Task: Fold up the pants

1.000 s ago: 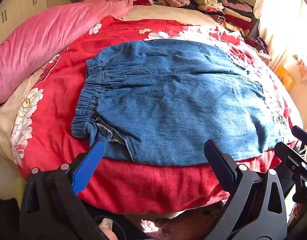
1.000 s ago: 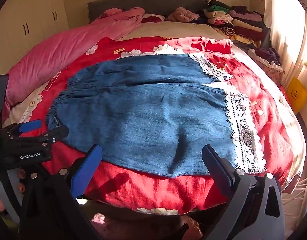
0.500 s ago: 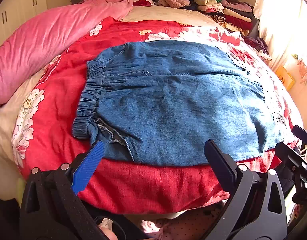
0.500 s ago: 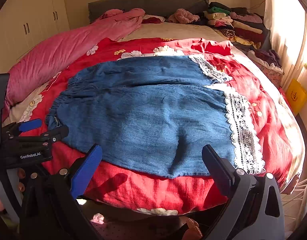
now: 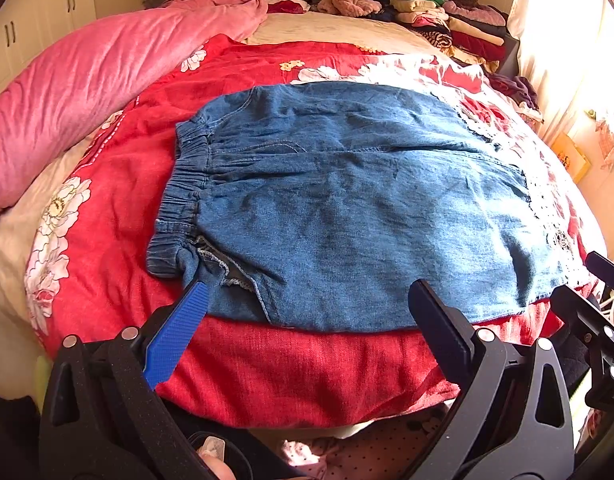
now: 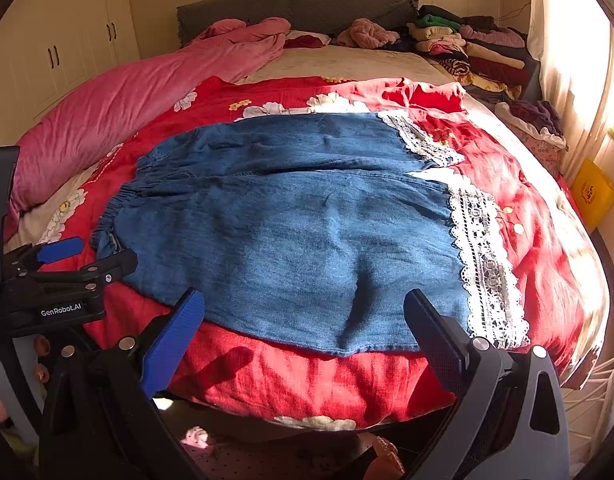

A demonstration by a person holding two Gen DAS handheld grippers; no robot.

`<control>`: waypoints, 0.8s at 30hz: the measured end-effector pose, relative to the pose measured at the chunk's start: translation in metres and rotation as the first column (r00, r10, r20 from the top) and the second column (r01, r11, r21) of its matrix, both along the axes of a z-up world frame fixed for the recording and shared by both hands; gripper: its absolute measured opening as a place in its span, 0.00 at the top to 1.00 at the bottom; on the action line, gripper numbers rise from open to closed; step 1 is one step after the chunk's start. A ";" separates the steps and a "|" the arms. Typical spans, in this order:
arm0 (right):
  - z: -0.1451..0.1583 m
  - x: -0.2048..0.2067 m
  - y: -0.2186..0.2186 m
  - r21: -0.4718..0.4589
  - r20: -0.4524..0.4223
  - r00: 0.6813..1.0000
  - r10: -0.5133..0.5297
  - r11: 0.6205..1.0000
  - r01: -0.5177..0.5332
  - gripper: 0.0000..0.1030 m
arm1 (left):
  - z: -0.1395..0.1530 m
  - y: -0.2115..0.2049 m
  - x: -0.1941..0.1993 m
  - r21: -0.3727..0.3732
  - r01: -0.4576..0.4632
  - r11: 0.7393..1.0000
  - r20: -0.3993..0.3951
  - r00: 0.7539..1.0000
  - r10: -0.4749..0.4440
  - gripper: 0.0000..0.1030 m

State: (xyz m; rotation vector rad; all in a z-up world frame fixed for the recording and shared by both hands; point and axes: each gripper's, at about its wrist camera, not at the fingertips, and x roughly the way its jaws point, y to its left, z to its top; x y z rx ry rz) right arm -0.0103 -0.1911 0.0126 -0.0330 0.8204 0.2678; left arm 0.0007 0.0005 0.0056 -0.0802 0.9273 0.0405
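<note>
Blue denim pants (image 5: 347, 208) lie flat on a red floral bedspread (image 5: 307, 368), elastic waistband (image 5: 183, 196) to the left, white lace hems (image 6: 483, 264) to the right. They also fill the right wrist view (image 6: 299, 232). My left gripper (image 5: 307, 312) is open and empty, hovering at the near edge of the pants by the waistband corner. My right gripper (image 6: 303, 320) is open and empty, hovering over the near edge of the front leg. The left gripper also shows in the right wrist view (image 6: 83, 256).
A pink quilt (image 5: 99, 76) lies along the left of the bed. Stacks of folded clothes (image 6: 467, 48) sit at the far right by the grey headboard (image 6: 299, 4). A curtain (image 6: 571, 52) and a yellow bag (image 6: 593, 194) stand to the right. White wardrobes (image 6: 67, 48) stand at the left.
Both grippers have crept slightly forward toward the pants. The pants have not moved.
</note>
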 end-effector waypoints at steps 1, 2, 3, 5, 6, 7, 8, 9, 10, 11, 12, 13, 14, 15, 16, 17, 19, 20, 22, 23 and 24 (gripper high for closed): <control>0.001 0.000 0.000 0.000 0.000 1.000 0.000 1.000 0.000 0.04 | 0.000 0.000 0.000 0.001 -0.001 1.000 0.000 1.000 0.001 0.09; 0.000 0.000 0.000 -0.002 0.000 1.000 -0.001 1.000 0.001 0.04 | 0.000 0.000 0.000 0.002 -0.001 1.000 0.000 1.000 0.001 0.09; 0.000 0.000 0.000 -0.001 -0.001 1.000 0.000 1.000 0.000 0.04 | 0.000 0.000 0.000 0.001 -0.001 1.000 0.000 1.000 0.001 0.09; 0.000 0.000 0.000 -0.002 0.001 1.000 0.000 1.000 0.000 0.04 | 0.000 0.000 0.000 0.002 -0.001 1.000 0.000 1.000 0.001 0.09; 0.001 0.000 0.000 -0.002 0.003 1.000 0.000 1.000 0.000 0.04 | 0.000 0.001 0.000 0.000 -0.002 1.000 0.001 1.000 0.002 0.09; 0.001 0.000 0.000 -0.003 0.004 1.000 -0.001 1.000 0.001 0.04 | 0.000 0.000 0.000 0.002 -0.002 1.000 0.001 1.000 0.002 0.09; 0.001 -0.001 0.000 -0.003 0.006 1.000 -0.001 1.000 0.002 0.04 | 0.001 0.001 0.000 0.003 -0.003 1.000 0.002 1.000 0.003 0.09; 0.001 0.000 0.000 -0.003 0.006 1.000 -0.001 1.000 0.001 0.04 | 0.001 0.001 0.001 0.002 -0.003 1.000 0.002 1.000 0.003 0.09; 0.001 0.000 0.000 -0.003 0.006 1.000 -0.002 1.000 0.002 0.04 | 0.001 0.002 0.001 0.002 -0.003 1.000 0.002 1.000 0.003 0.09; 0.001 0.000 0.000 -0.002 0.006 1.000 -0.001 1.000 0.001 0.04 | 0.001 0.001 0.001 0.003 -0.003 1.000 0.001 1.000 0.003 0.09; 0.001 0.000 0.000 -0.003 0.005 1.000 -0.002 1.000 0.002 0.04 | 0.002 0.002 0.000 0.003 -0.005 1.000 0.002 1.000 0.005 0.09; 0.002 0.000 0.000 -0.003 0.006 1.000 -0.002 1.000 0.002 0.04 | 0.002 0.002 0.000 0.003 -0.004 1.000 0.003 1.000 0.004 0.09; 0.001 0.000 0.000 -0.003 0.005 1.000 0.000 1.000 0.000 0.04 | 0.002 0.002 0.000 0.004 -0.005 1.000 0.003 1.000 0.005 0.09; 0.001 0.000 0.000 -0.003 0.002 1.000 0.001 1.000 -0.001 0.04 | 0.002 0.002 0.001 0.004 -0.005 1.000 0.003 1.000 0.005 0.09; 0.001 0.000 0.000 -0.004 0.001 1.000 0.002 1.000 -0.002 0.04 | 0.002 0.003 0.001 0.003 -0.005 1.000 0.003 1.000 0.005 0.09; 0.001 0.000 0.000 -0.005 0.001 1.000 0.002 1.000 -0.002 0.04 | 0.002 0.002 0.000 0.004 -0.005 1.000 0.003 1.000 0.005 0.09; 0.001 0.001 0.001 -0.006 0.000 1.000 0.002 1.000 -0.002 0.04 | 0.003 0.002 0.000 0.005 -0.007 1.000 0.004 1.000 0.007 0.09; 0.001 0.001 0.001 -0.005 0.002 1.000 0.001 1.000 -0.001 0.04 | 0.003 0.003 0.000 0.005 -0.008 1.000 0.004 1.000 0.008 0.09; 0.001 0.001 0.001 -0.006 0.001 1.000 0.002 1.000 -0.002 0.04 | 0.003 0.003 0.001 0.005 -0.010 1.000 0.005 1.000 0.010 0.09; 0.001 0.001 0.001 -0.005 0.003 1.000 0.000 1.000 0.000 0.04 | 0.003 0.004 0.001 0.006 -0.013 1.000 0.005 1.000 0.013 0.09; 0.001 0.001 0.000 -0.004 0.004 1.000 -0.002 1.000 0.002 0.04 | 0.002 0.004 0.001 0.006 -0.014 1.000 0.006 1.000 0.014 0.09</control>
